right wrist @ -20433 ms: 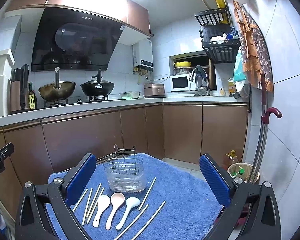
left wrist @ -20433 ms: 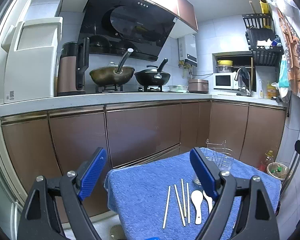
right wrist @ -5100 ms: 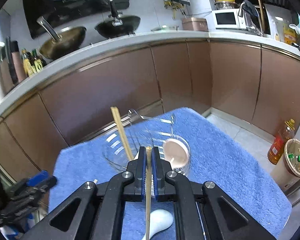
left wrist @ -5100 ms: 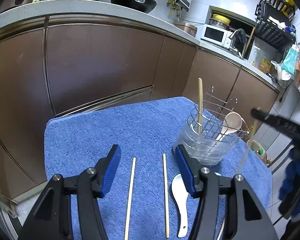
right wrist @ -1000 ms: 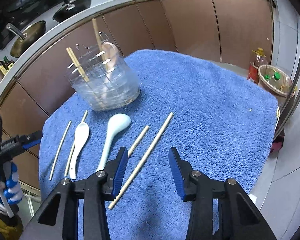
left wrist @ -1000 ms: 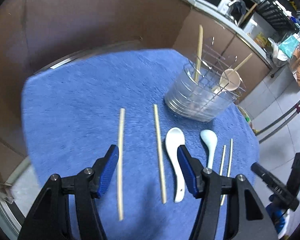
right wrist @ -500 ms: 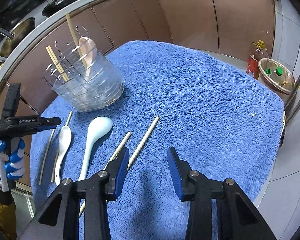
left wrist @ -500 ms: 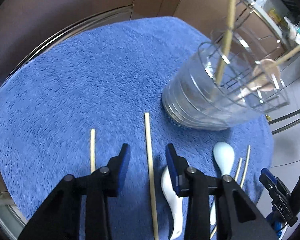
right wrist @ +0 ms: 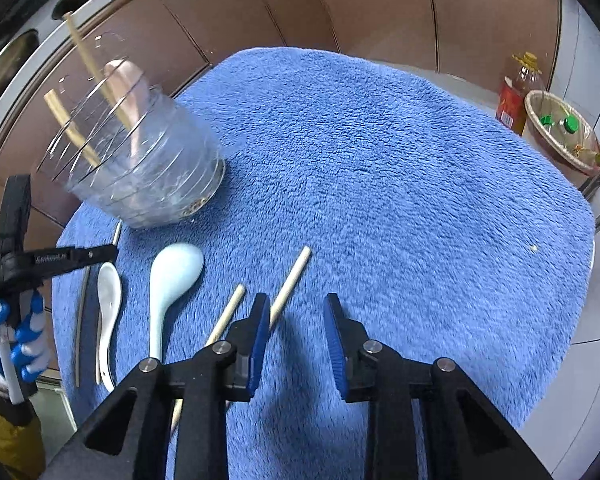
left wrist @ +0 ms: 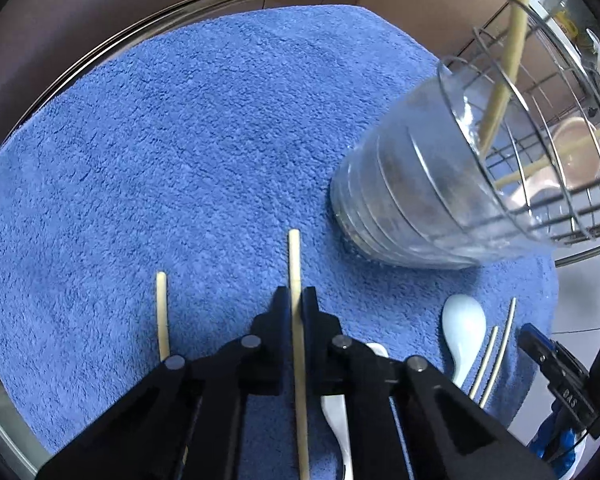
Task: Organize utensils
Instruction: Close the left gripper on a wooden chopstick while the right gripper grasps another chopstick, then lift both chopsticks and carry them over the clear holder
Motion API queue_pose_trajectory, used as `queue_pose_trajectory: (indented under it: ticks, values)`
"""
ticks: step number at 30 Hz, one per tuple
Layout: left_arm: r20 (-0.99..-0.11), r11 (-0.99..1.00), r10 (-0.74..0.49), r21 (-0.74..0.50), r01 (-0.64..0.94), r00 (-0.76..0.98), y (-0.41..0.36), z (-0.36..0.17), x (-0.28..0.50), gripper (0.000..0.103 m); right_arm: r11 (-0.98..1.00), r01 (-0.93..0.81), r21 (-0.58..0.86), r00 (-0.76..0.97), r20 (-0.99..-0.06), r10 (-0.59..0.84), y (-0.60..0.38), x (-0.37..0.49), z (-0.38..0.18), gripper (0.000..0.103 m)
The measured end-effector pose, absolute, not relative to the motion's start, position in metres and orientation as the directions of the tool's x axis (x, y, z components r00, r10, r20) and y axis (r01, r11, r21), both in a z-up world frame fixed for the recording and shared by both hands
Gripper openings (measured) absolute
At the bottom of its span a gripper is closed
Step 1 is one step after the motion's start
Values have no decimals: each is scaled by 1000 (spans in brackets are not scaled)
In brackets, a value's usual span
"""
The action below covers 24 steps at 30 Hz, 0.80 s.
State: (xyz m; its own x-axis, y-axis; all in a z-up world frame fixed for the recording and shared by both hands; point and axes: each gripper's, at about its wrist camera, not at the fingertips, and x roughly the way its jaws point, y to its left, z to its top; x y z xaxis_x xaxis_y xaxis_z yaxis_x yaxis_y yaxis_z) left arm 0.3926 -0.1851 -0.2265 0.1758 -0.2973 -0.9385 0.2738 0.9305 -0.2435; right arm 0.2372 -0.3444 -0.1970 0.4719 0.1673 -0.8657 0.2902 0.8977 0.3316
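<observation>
My left gripper (left wrist: 295, 294) is shut on a wooden chopstick (left wrist: 294, 258) lying on the blue towel (left wrist: 180, 140); a second chopstick (left wrist: 162, 308) lies to its left. The clear utensil holder (left wrist: 432, 196) stands to the right, with chopsticks and a pink spoon (left wrist: 572, 152) inside. A white spoon (left wrist: 340, 412) and a pale blue spoon (left wrist: 462, 328) lie beside two more chopsticks (left wrist: 500, 348). My right gripper (right wrist: 296, 320) is open just above the towel; a chopstick (right wrist: 290, 282) runs by its left finger, another (right wrist: 224, 316) lies further left. The holder (right wrist: 140, 172) stands at the left.
Brown cabinet doors (right wrist: 340, 4) run behind the table. A basin of bottles (right wrist: 564, 136) and an oil bottle (right wrist: 514, 96) stand on the floor at the right. The left gripper and gloved hand (right wrist: 16, 300) show at the left edge of the right wrist view.
My left gripper has lowered and shut on the chopstick that lay between its open fingers. My right gripper has come down closer to the two chopsticks on the right, still open.
</observation>
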Motion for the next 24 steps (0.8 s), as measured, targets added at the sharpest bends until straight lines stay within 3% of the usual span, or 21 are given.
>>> queue_pose_trajectory:
  ticks: [14,24]
  values:
    - [-913,924,-330,-260,281,239,-165,-222,371,5,929,304,210,345,-933,98,-335,277,-208,12]
    - [-828,902,-406,-294,317,386,-131,-182,329,5,893,307,329,450,-877,169,-336,261,-187,6]
